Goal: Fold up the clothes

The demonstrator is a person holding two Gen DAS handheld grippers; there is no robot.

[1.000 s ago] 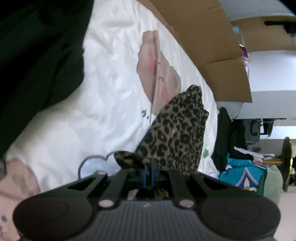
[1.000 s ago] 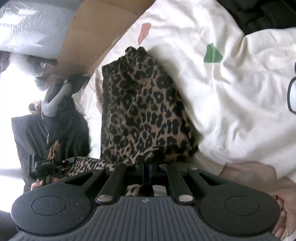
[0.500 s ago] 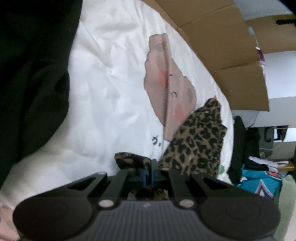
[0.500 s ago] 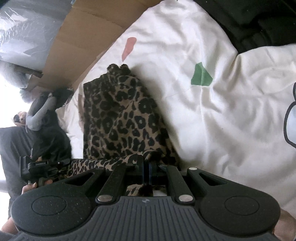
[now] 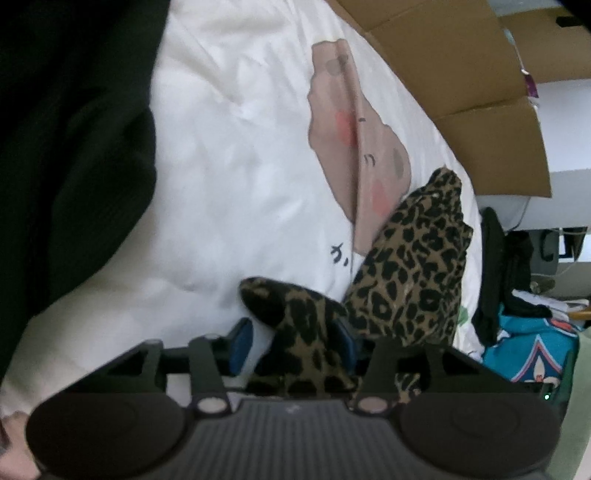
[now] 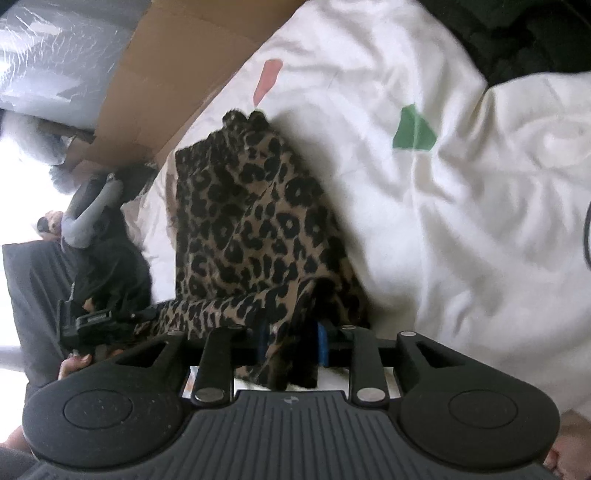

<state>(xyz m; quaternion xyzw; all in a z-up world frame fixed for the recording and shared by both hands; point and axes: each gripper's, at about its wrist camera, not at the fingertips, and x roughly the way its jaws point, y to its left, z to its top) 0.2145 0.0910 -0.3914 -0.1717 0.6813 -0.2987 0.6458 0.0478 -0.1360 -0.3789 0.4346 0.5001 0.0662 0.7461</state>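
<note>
A leopard-print garment (image 5: pixel 413 266) lies folded on a white bed cover (image 5: pixel 229 177) printed with cartoon figures. One corner of it (image 5: pixel 303 332) runs back between the blue pads (image 5: pixel 242 343) of my left gripper (image 5: pixel 293 341). Those jaws are opening, with a gap beside the cloth. In the right wrist view the same garment (image 6: pixel 251 221) stretches away from my right gripper (image 6: pixel 291 339). Its jaws are also opening, and a loose fold hangs between its blue pads (image 6: pixel 322 343). A strip of the garment (image 6: pixel 199 310) runs left toward the other gripper's black body (image 6: pixel 88 321).
A black garment (image 5: pixel 74 147) covers the bed's left side, and more black cloth (image 6: pixel 517 33) lies at the far right. Flattened cardboard (image 5: pixel 461 81) borders the bed. A heap of clothes with a teal piece (image 5: pixel 528 350) lies beyond the edge. A hand (image 6: pixel 74 363) holds the other gripper.
Both grippers, shut on the leopard cloth before, now stand apart with the cloth loose between the pads. The left gripper has come down closer to the bed.
</note>
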